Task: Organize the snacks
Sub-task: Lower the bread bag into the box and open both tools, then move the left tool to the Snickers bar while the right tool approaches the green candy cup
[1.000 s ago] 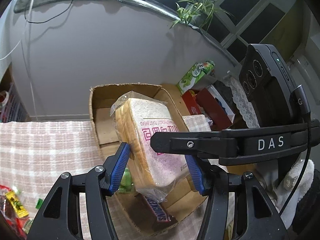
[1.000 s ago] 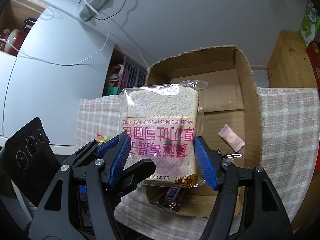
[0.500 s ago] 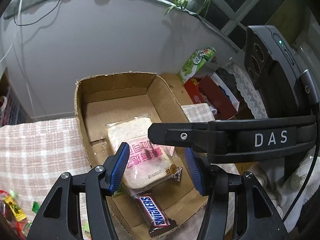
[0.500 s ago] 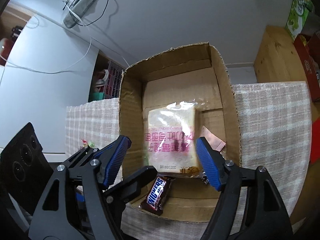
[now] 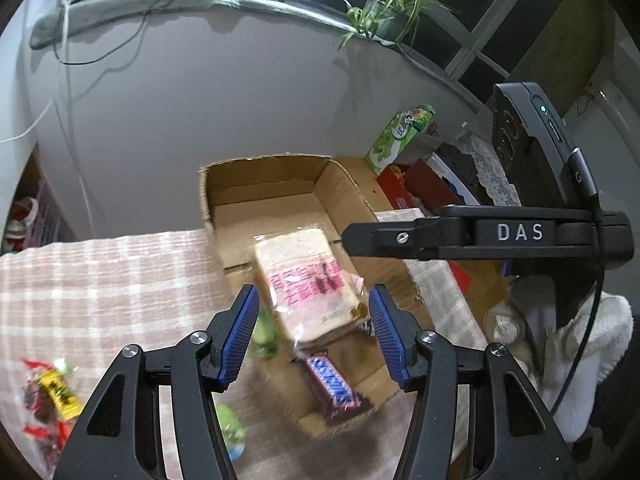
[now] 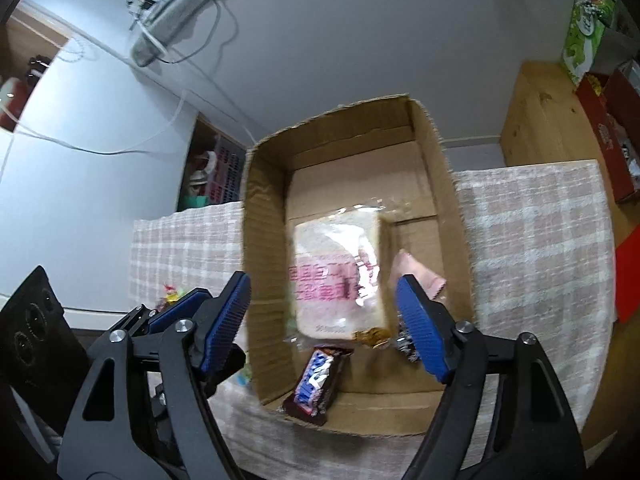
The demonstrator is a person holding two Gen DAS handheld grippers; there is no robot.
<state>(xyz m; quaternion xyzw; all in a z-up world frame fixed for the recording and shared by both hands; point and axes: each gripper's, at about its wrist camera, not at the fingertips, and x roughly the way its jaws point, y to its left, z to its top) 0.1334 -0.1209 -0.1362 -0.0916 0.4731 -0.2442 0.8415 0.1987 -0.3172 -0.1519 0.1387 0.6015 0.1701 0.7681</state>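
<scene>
A bagged loaf of sliced bread [image 5: 308,284] with pink print lies flat inside the open cardboard box [image 5: 264,178]; it also shows in the right wrist view [image 6: 338,276]. A Snickers bar [image 5: 330,382] lies at the box's near end, also in the right wrist view [image 6: 316,380]. A pink wrapper [image 6: 420,276] lies beside the bread. My left gripper [image 5: 314,334] is open and empty above the box's near end. My right gripper [image 6: 324,326] is open and empty above the box [image 6: 264,240].
The box stands on a pink checked tablecloth [image 5: 100,280]. Loose wrapped snacks [image 5: 52,396] lie at the left, and a green sweet [image 5: 230,428] near the box. A green carton [image 5: 400,136] and red boxes [image 5: 420,188] stand on a wooden shelf to the right.
Both grippers let go of the bread, which dropped from upright between the jaws to flat in the box. Both grippers have drawn back and up from the box.
</scene>
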